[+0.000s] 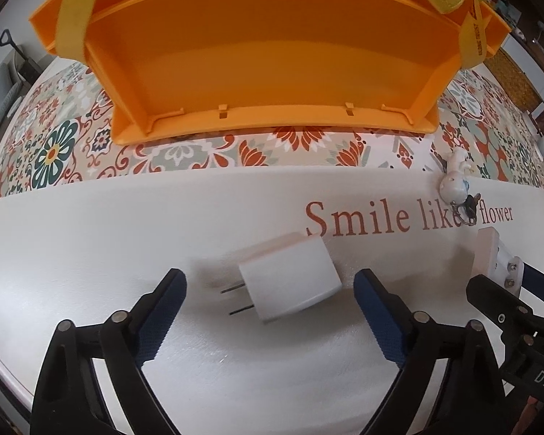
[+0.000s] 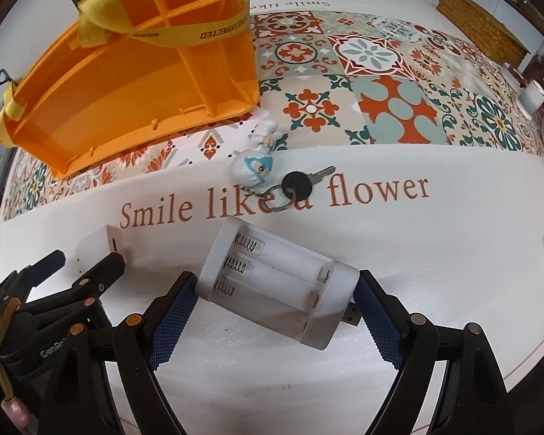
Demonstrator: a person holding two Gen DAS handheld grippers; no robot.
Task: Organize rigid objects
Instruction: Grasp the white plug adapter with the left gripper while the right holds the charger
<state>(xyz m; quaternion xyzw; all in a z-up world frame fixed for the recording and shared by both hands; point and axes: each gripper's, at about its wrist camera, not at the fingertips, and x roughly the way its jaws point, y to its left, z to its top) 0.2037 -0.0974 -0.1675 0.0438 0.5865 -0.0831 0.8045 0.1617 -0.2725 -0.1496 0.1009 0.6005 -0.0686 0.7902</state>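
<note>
A white plug adapter [image 1: 290,277] lies on the white table with its prongs pointing left. My left gripper [image 1: 270,297] is open around it, fingers apart on both sides. The adapter also shows in the right wrist view [image 2: 103,244]. A white battery charger [image 2: 279,286] with empty slots lies between the fingers of my right gripper [image 2: 275,306], which looks open, pads close to or touching its ends. An orange divided basket [image 1: 272,47] with yellow straps stands beyond on the patterned cloth, and shows in the right wrist view [image 2: 127,72].
A key on a ring with a small white and blue figurine [image 2: 257,163] lies by the "Smile like a flower" lettering; it also shows in the left wrist view [image 1: 455,177]. A woven box [image 2: 482,25] and a white cup [image 2: 531,96] stand at the far right.
</note>
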